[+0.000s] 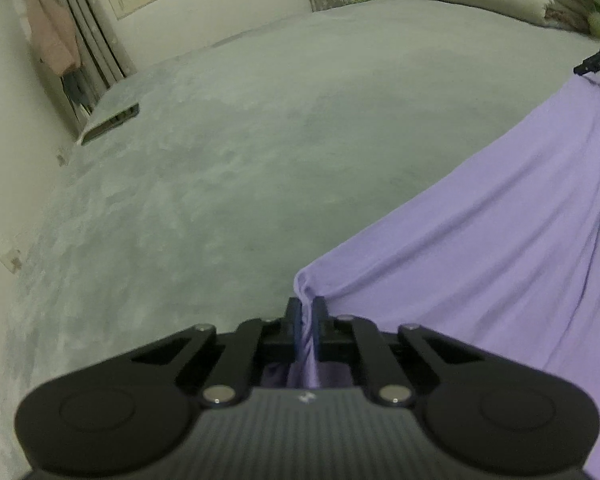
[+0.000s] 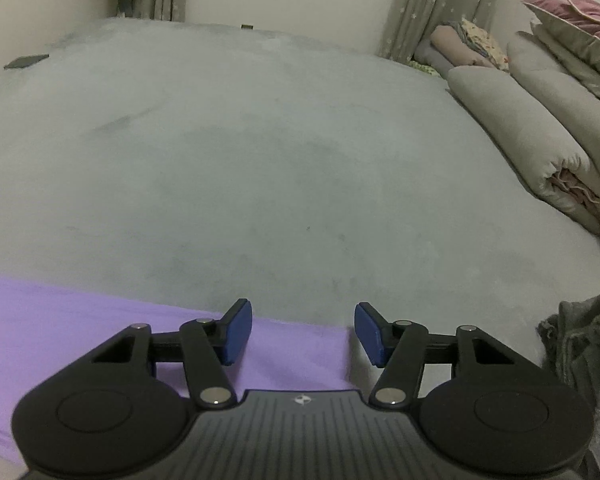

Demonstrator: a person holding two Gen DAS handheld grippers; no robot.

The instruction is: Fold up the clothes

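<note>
A light purple garment (image 1: 500,240) lies spread over the grey bed. My left gripper (image 1: 309,312) is shut on a bunched corner of it, with cloth pinched between the blue pads. In the right wrist view the same purple garment (image 2: 100,328) lies at the lower left. My right gripper (image 2: 303,332) is open and empty, its blue pads (image 2: 238,332) wide apart just above the garment's far edge and corner. The right gripper's dark tip (image 1: 596,60) shows at the far right of the left wrist view.
The grey bed cover (image 2: 260,160) stretches ahead. Folded quilts and pillows (image 2: 540,128) are stacked along the right side. A grey garment (image 2: 580,360) lies bunched at the right edge. Curtains (image 1: 88,40) and a window are at the far wall.
</note>
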